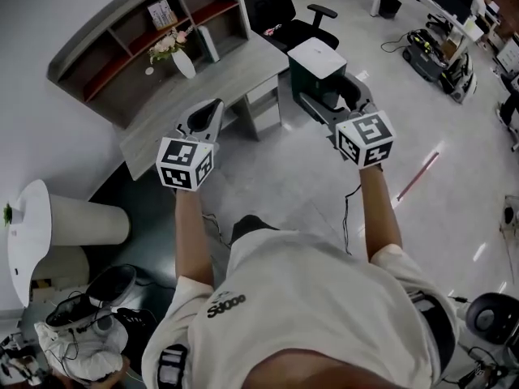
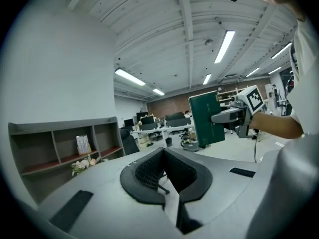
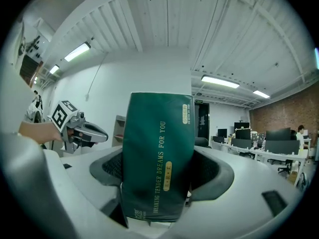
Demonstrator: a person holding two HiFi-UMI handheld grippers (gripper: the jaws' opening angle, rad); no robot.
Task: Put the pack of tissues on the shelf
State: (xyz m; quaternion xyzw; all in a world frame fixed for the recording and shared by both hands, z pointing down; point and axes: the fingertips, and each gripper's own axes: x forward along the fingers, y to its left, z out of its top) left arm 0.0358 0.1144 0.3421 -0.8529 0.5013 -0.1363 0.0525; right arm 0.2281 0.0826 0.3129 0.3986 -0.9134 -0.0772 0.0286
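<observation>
The pack of tissues (image 3: 157,156) is dark green with gold print running up its face, and it stands upright between the 2 jaws of your right gripper (image 3: 159,176). The jaws are spread wide and press on its 2 sides, so you are grasping it. In the head view the pack (image 1: 318,61) shows a white top and a green side. You hold it in the air over the pale floor, just off the end of the desk (image 1: 203,87) and well apart from the shelf (image 1: 138,35).

Your left gripper (image 2: 167,171) is clenched, its 2 dark pads meeting at the tips with nothing between them. From the head view, that gripper (image 1: 203,121) hovers over the front edge of the desk, level with your right gripper (image 1: 334,96). Each arm is stretched forward.

The shelf sits on the back of the desk against the white wall, its compartments lined in red. 1 upper compartment holds a small printed box (image 1: 162,12). A white vase of pink flowers (image 1: 180,55) stands on the desk just in front of the shelf. A black office chair (image 1: 292,23) stands beyond the desk's far end.
</observation>
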